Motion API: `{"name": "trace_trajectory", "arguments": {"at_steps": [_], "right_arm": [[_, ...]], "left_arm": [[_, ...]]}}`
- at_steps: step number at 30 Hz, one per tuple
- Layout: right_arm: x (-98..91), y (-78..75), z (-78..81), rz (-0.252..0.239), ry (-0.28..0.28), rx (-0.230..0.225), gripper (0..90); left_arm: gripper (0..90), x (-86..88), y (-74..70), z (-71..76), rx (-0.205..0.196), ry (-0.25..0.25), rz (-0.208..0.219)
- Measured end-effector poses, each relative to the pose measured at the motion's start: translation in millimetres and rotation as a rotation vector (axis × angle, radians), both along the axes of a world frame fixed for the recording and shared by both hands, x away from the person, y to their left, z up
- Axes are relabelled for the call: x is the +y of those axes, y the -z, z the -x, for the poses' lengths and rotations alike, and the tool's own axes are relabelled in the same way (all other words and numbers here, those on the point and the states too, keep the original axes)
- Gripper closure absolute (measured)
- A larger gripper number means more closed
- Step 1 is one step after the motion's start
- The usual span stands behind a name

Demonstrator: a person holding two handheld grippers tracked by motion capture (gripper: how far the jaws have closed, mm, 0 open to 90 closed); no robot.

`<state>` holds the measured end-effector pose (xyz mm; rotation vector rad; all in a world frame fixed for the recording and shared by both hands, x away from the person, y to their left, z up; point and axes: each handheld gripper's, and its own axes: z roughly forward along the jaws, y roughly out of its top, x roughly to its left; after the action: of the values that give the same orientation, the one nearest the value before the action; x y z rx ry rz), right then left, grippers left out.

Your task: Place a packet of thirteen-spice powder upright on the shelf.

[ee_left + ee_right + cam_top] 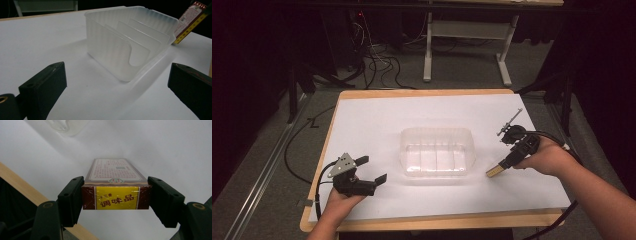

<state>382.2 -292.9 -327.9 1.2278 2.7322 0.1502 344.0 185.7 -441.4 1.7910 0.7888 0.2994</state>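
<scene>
A clear plastic bin with inner dividers stands in the middle of the white table top. My right gripper is shut on a small red and yellow seasoning box, held just right of the bin above the table. In the right gripper view the box is clamped between both jaws, its yellow end facing the camera. My left gripper stands open near the front left, with nothing between its jaws. The left gripper view looks at the bin, with the box behind its far corner.
The table's wooden edge runs along the front and left side. Beyond the far edge are a white stand's legs and loose cables on the floor. Each gripper trails a black cable.
</scene>
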Motion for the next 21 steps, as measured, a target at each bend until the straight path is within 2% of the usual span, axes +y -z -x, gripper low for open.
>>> {"name": "trace_trajectory", "arguments": {"at_steps": [3,5,8,12,18,19,21], "right_arm": [[4.4,-7.6,-0.4,0.012,-0.026,0.018,33.2],[5.2,-11.8,-1.1,0.018,-0.052,0.015,33.2],[7.1,-17.8,-1.2,0.017,-0.063,0.017,33.2],[9.4,-32.1,-2.0,0.02,-0.092,0.01,33.1],[16.3,-54.5,-0.9,0.03,-0.11,-0.001,33.2],[16.3,-54.5,-0.9,0.03,-0.11,-0.001,33.2],[20.4,-65.5,-0.7,0.032,-0.121,-0.005,33.2]], "left_arm": [[2.8,0.0,-0.1,0.2,0.0,0.0,0.002],[2.8,0.0,-0.2,0.2,-0.001,0.0,0.003],[2.8,0.2,0.1,0.1,0.001,-0.001,0.004],[2.8,-0.1,0.5,-0.1,0.001,0.0,0.0],[2.8,-0.2,0.5,-0.1,0.001,0.0,0.0],[2.8,-0.2,0.5,-0.1,0.001,0.0,0.0],[2.8,-0.5,0.5,0.1,0.001,0.003,-0.003]]}}
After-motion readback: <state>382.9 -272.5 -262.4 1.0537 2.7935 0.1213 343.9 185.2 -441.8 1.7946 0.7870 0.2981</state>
